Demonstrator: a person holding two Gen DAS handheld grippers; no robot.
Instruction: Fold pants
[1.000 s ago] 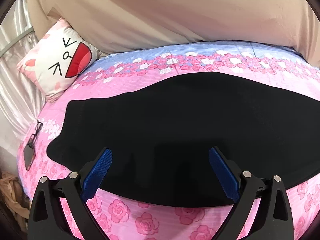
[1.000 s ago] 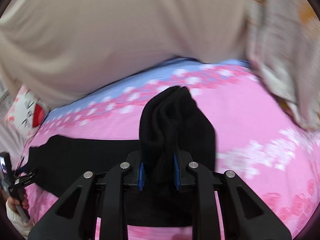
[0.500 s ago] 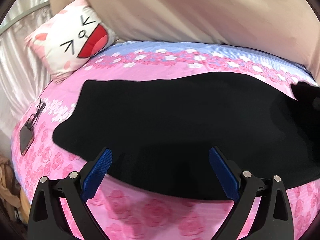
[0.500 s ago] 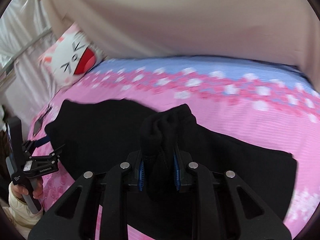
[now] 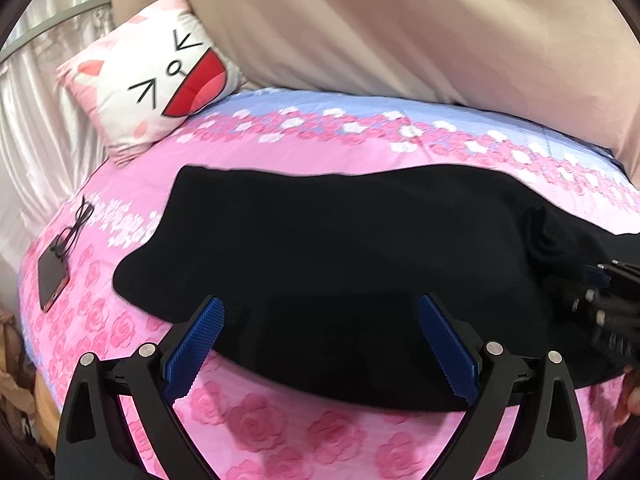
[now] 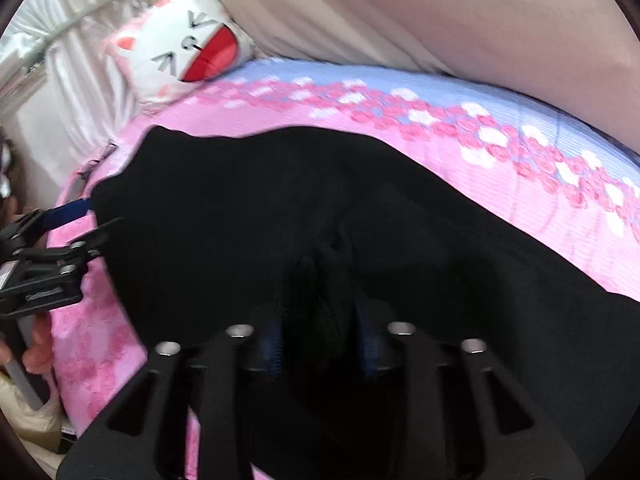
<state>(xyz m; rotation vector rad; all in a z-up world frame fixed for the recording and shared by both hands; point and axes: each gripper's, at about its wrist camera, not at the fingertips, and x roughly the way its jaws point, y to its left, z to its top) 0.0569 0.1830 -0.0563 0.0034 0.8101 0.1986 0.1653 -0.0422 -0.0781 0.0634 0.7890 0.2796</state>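
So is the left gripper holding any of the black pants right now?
No, the left gripper is wide open, its blue pads spread apart over the near edge of the black pants with nothing pinched between them.

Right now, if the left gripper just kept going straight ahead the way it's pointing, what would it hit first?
Most likely the black pants. The left gripper is open, its fingers framing their near edge on the pink bedspread. Depth is hard to judge.

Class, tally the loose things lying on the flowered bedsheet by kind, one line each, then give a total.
Black fabric pants: 1
White-and-pink cartoon cat-face pillow: 1
Thin black-framed eyeglasses: 1
Dark flat rectangular phone: 1
Total: 4
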